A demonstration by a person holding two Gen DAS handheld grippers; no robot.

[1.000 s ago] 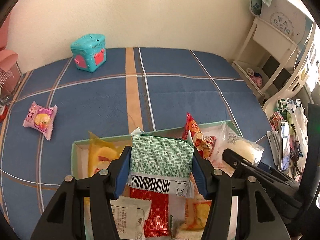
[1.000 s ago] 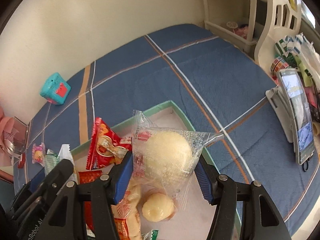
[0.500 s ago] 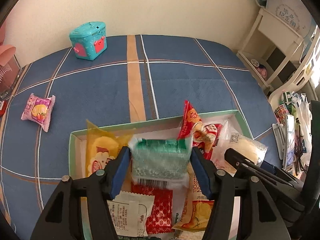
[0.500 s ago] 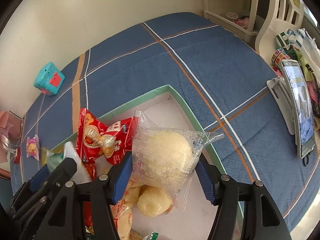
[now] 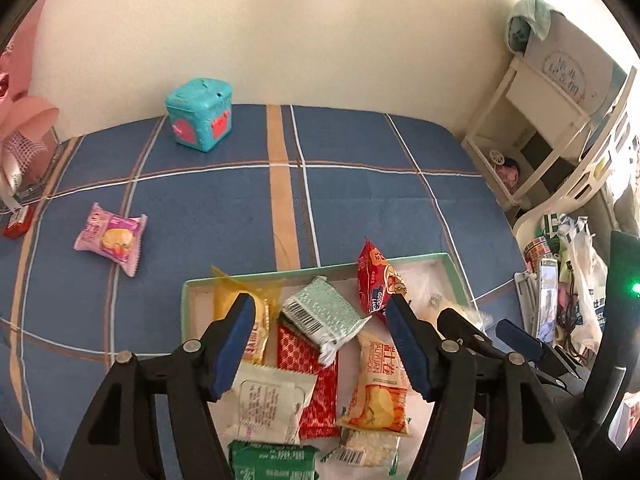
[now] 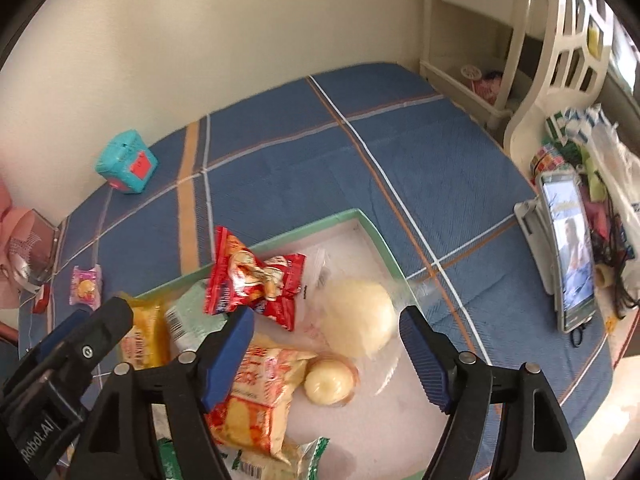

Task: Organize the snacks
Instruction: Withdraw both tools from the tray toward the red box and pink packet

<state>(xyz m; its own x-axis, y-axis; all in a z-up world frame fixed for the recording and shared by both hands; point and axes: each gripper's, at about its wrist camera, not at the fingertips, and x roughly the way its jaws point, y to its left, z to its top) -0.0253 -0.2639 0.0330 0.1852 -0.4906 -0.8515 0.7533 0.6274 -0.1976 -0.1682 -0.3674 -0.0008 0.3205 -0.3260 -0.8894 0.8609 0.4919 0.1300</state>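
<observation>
Your left claw just opening, green packet loose between its pads, your right claw just opening, bun free between them, tray rim just beyond, bare blue bedspread ahead.

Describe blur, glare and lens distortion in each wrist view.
Left wrist view: mostly sharp, fisheye bows the blanket stripes, dark vignette corners, overexposed right edge. Right wrist view: the clear-wrapped bun and wrapper are motion-smeared, the phone screen glows, bright washout at lower right.

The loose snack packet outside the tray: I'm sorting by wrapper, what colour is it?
Pink, clearest in the left wrist view.
</observation>
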